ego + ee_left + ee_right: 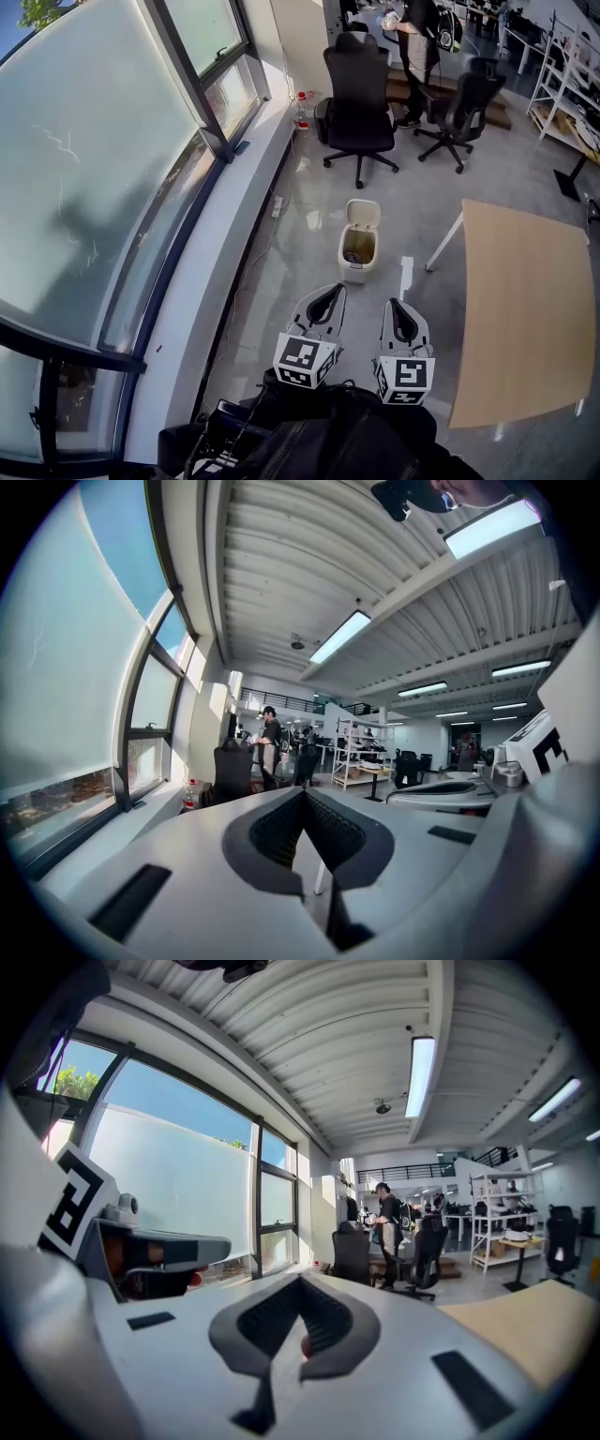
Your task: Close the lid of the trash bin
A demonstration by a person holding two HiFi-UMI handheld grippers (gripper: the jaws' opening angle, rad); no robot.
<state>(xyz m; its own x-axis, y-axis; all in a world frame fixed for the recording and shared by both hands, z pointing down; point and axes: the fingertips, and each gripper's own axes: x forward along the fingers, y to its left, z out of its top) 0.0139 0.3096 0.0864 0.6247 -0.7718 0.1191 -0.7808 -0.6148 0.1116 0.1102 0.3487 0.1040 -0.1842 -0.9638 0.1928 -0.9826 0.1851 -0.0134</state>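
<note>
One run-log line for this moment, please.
trash bin: on floor, untouched | lid: open, upright | left gripper: shut, empty | right gripper: shut, empty

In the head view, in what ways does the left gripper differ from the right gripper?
The left gripper slants toward the right of the picture; the right gripper points almost straight ahead. The left gripper is on the window side, the right gripper on the side of the light wooden table. The left gripper's tip lies nearer the small white plastic trash bin. Both have jaws together, hold nothing, and are apart from the bin.
</note>
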